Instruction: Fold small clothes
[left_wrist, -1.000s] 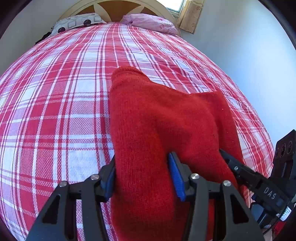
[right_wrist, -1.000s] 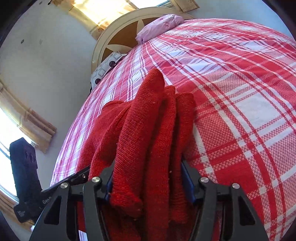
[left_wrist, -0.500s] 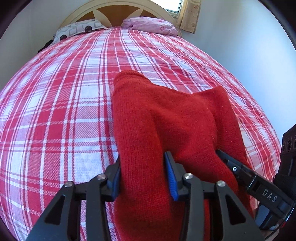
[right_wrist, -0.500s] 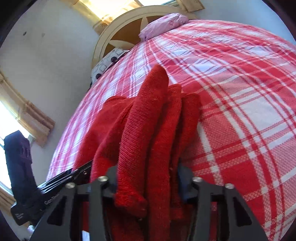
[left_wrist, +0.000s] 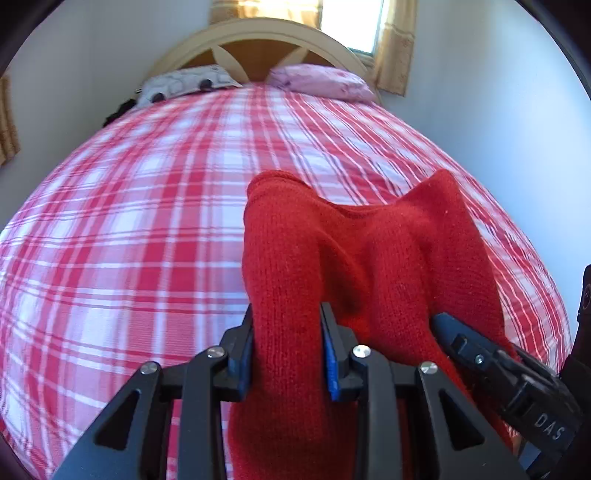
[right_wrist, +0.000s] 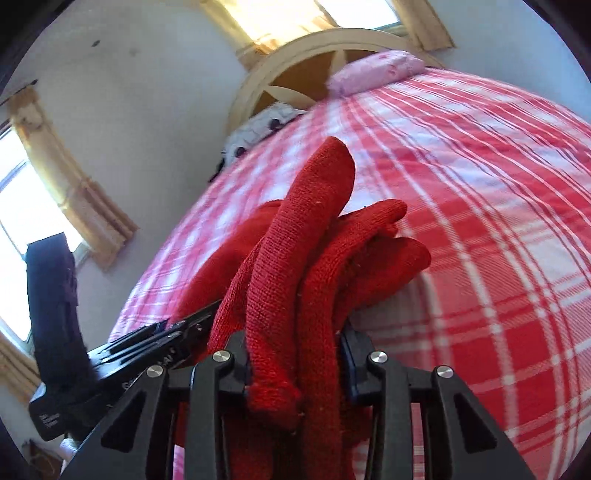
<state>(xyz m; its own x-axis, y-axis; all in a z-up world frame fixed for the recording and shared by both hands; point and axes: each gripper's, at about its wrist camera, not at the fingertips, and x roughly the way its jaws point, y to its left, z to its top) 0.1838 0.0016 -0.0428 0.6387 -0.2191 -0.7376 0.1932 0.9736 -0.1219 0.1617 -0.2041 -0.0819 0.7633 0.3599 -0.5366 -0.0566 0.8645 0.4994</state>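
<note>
Over the red-and-white plaid bed (left_wrist: 147, 229), the left wrist view shows the left gripper (left_wrist: 287, 347) with its jaws drawn narrow on a thick fold of a red knitted garment (left_wrist: 369, 258). The knit rises between the blue pads (left_wrist: 328, 354) and spreads forward and to the right in a broad sheet with two raised corners, seemingly lifted clear of the bedspread rather than lying flat. At the lower right edge the right gripper (left_wrist: 439, 325) bites the same cloth at its other side. Holding it at two spaced points likely keeps the sheet stretched so that a fold can be laid squarely. Two pillows, a spotted one (left_wrist: 184, 83) and a pink one (left_wrist: 317, 81), lie against the headboard (left_wrist: 255, 40), well apart from the work.

In the right wrist view, the right gripper (right_wrist: 295, 356) has its jaws closed on several stacked layers of the red knitted garment (right_wrist: 310, 236), whose rounded edges fan out ahead like fingers. So many layers in one grip suggests the piece is already doubled and is being carried as a bundle. The left gripper (right_wrist: 207, 317) comes in from the left, its tips buried in the knit. The bed (right_wrist: 498, 229) lies beneath and to the right; whether the lowest layer touches it cannot be told. The spotted pillow (right_wrist: 258, 129) and pink pillow (right_wrist: 376, 70) sit far off.
</note>
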